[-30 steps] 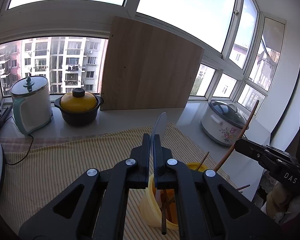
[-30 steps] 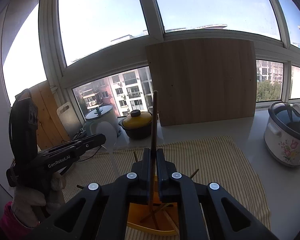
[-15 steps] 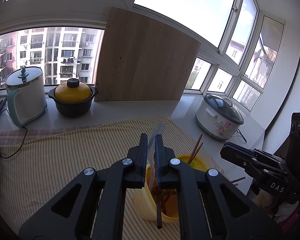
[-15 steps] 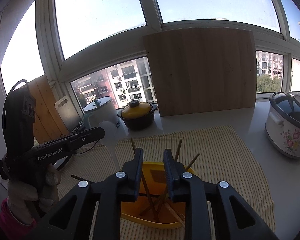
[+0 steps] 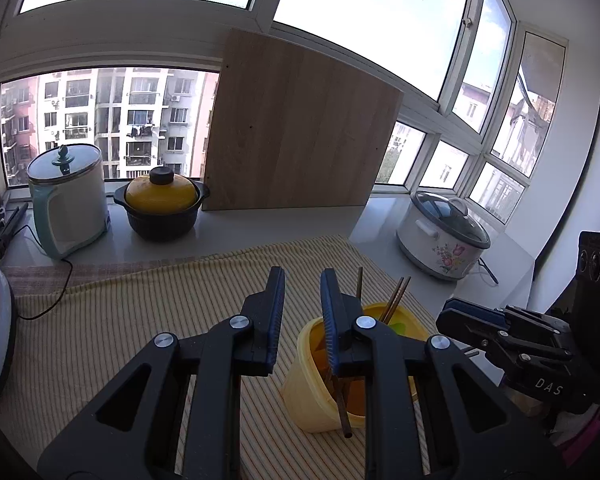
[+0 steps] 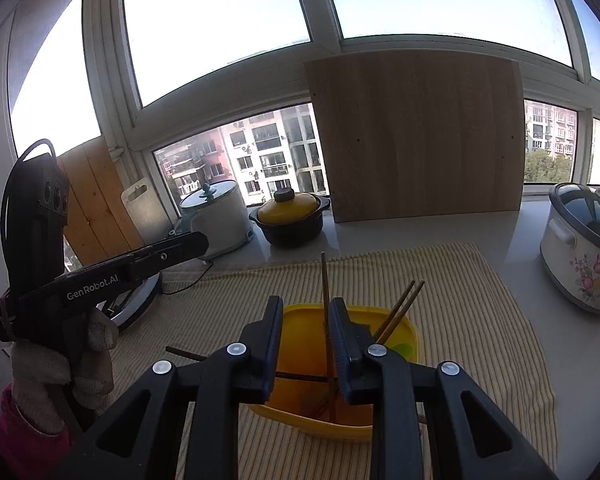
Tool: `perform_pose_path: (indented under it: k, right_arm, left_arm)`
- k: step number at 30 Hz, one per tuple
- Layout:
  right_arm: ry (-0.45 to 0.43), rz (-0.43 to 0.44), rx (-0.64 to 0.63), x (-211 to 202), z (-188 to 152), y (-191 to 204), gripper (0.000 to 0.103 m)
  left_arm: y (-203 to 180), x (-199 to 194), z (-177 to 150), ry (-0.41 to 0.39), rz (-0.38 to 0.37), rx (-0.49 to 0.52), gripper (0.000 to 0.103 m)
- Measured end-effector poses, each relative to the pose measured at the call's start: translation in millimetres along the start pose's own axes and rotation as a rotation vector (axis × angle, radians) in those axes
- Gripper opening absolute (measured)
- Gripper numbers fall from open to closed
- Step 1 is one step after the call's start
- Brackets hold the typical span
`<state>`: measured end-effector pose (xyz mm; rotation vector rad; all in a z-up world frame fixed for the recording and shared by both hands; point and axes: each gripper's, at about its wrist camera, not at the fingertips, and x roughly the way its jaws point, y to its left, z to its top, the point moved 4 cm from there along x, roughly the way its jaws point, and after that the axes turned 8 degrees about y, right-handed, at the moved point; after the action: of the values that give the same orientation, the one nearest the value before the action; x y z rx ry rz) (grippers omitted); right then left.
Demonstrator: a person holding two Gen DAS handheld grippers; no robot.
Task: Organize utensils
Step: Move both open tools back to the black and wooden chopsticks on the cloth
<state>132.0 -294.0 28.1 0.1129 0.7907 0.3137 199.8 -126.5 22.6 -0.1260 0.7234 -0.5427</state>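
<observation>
A yellow plastic tub (image 5: 308, 396) stands on the striped cloth and holds several brown chopsticks (image 5: 396, 300). My left gripper (image 5: 302, 280) hangs just left of and above the tub; its jaws are opening and nothing is between them. My right gripper (image 6: 306, 306) is over the tub (image 6: 296, 314) and open. One upright chopstick (image 6: 324, 276) stands in the tub between its jaws, close to the right finger, with no pad pressing on it. Something green (image 6: 404, 348) lies inside the tub. Each gripper shows in the other's view: the right gripper (image 5: 472, 322) and the left gripper (image 6: 200, 245).
Along the windowsill stand a kettle (image 5: 68, 200), a dark pot with a yellow lid (image 5: 162, 204), a leaning wooden board (image 5: 296, 128) and a flowered cooker (image 5: 440, 240). The yellow striped cloth (image 5: 120, 320) covers the counter. A gloved hand (image 6: 60, 364) holds the left gripper.
Both grippers have gone from shut to open. The white spoon has left the left gripper and is out of sight. The right gripper has let go of a chopstick, which now stands in the tub.
</observation>
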Motion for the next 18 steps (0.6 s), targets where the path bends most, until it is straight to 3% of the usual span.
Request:
perform_pose_path:
  k: [6, 18]
  right_arm:
    - [0.015, 0.048, -0.017, -2.1, -10.9, 18.0, 0.024]
    - [0.106, 0.136, -0.095, 5.1, -57.4, 67.6, 0.024]
  left_arm:
    - [36.1, -12.3, -12.1, 0.003, 0.051, -0.047, 0.017]
    - [82.7, -4.8, -82.4, 0.138, 0.084, -0.105, 0.017]
